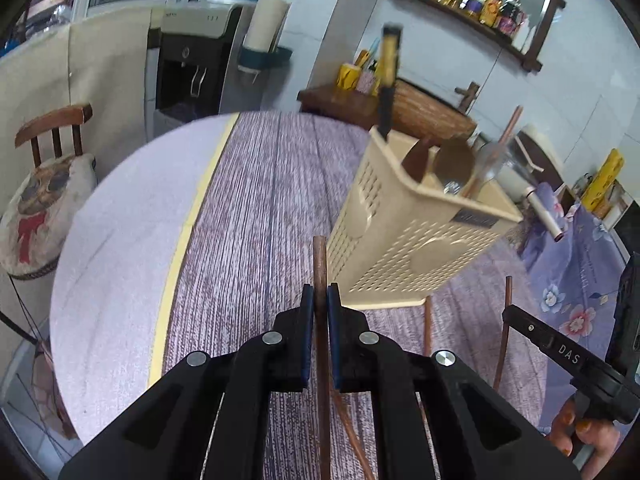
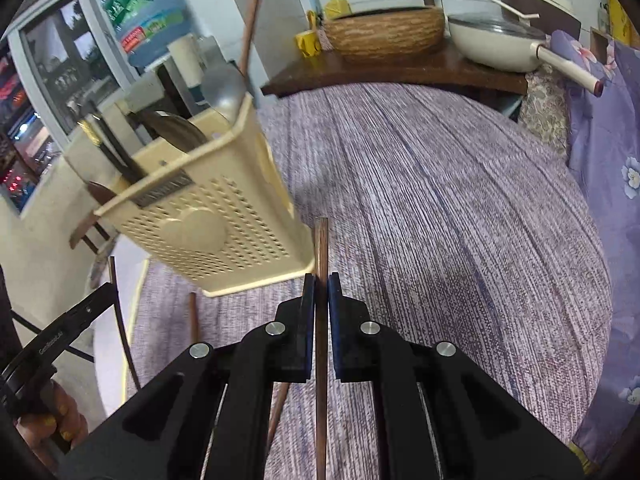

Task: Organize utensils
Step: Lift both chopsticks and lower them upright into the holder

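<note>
A cream perforated utensil holder (image 1: pixel 404 236) stands on the purple striped tablecloth; it also shows in the right wrist view (image 2: pixel 212 220). It holds a metal spoon (image 1: pixel 492 160), wooden spoons and a black-handled utensil (image 1: pixel 388 80). My left gripper (image 1: pixel 320 292) is shut on a brown wooden chopstick (image 1: pixel 320 264), just left of the holder's base. My right gripper (image 2: pixel 321 280) is shut on another brown chopstick (image 2: pixel 321 248), just right of the holder's base. Each gripper shows at the edge of the other's view, holding its stick upright (image 1: pixel 506 320) (image 2: pixel 118 312).
Another chopstick (image 1: pixel 427 328) lies on the cloth by the holder, seen too in the right wrist view (image 2: pixel 194 316). A wooden chair (image 1: pixel 52 152) stands left of the table. A woven basket (image 2: pixel 384 32) and a white pan (image 2: pixel 496 44) sit on a dark shelf behind.
</note>
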Motion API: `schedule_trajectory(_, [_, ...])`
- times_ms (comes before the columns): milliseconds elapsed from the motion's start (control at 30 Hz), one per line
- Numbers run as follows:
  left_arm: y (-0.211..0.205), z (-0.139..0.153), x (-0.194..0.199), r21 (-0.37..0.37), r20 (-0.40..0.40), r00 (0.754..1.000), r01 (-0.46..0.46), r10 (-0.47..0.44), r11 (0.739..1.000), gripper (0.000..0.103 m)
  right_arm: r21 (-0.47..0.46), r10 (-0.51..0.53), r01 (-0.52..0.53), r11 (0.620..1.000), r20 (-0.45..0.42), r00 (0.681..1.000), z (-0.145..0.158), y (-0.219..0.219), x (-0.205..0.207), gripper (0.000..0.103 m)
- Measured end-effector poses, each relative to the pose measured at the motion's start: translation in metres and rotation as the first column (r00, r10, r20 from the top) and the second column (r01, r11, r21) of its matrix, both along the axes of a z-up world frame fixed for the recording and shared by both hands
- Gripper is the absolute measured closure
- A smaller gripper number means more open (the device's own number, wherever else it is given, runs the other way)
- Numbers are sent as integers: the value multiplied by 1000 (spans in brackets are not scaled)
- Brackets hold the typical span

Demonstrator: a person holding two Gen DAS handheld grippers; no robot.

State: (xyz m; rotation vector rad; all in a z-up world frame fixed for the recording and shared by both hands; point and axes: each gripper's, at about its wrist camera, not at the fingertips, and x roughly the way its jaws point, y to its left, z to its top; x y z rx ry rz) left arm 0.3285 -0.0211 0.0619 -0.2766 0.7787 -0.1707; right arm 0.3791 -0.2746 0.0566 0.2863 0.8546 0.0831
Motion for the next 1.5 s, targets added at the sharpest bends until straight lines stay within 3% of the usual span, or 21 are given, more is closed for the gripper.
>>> schedule_trajectory(200, [5,34,-23,-18,96,995,26,-24,999,95,38,78,-83,996,110,991,41,-5,-33,95])
schedule_trajectory(400, [6,51,-36,-13,151,988,43,-40,999,95,29,128,-134,991,162,979,67,-1,-55,95])
schedule_trajectory(767, [9,65,-46,-12,181,982,48,-45,999,95,25,164,-171,985,189,968,84,3,-63,95])
schedule_trajectory(1033, [7,101,-44,-25,233,970,75,-67,997,95,-5,187,-192,981,243,952,127,14,-55,95])
schedule_trajectory(1200, [5,152,-39,-37,318,946,77,-62,996,95,-48,177,-170,984,318,932,175,22,-40,95])
schedule_trajectory(1367, [-1,211,-28,-41,425,905,36,-15,999,95,-72,125,-104,992,409,904,226,24,-19,95])
schedule_trajectory(1500, [-12,229,-12,-23,475,880,-17,26,1000,95,-99,91,-51,994,464,881,253,28,0,95])
